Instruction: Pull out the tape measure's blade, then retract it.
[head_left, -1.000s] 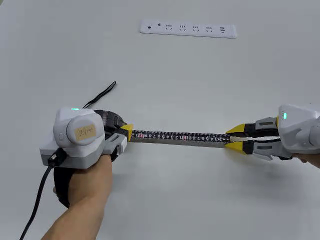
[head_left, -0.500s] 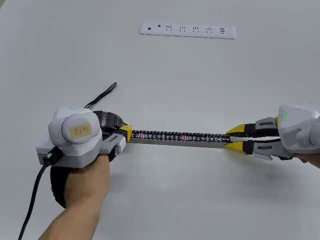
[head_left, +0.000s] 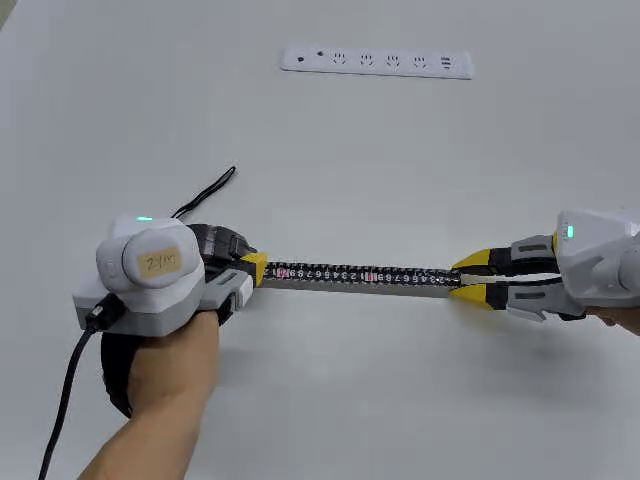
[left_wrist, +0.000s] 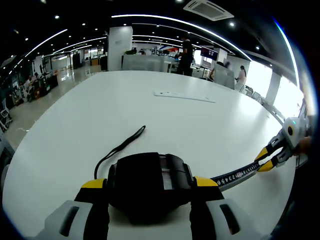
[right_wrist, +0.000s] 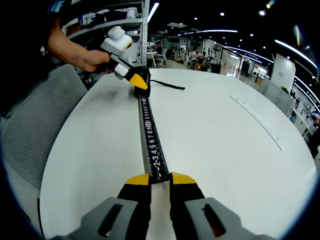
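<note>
the left hand-held gripper (head_left: 245, 272) is pressed onto the black tape measure case (left_wrist: 149, 180), one yellow-tipped jaw on each side. the right hand-held gripper (right_wrist: 160, 181) pinches the free end of the blade (head_left: 360, 274). the blade is drawn out straight between the two, numbers facing up, toward the near edge of the bench (head_left: 400, 150). a black strap (head_left: 205, 190) trails from the case. a white power strip (head_left: 376, 61) lies toward the far edge.
</note>
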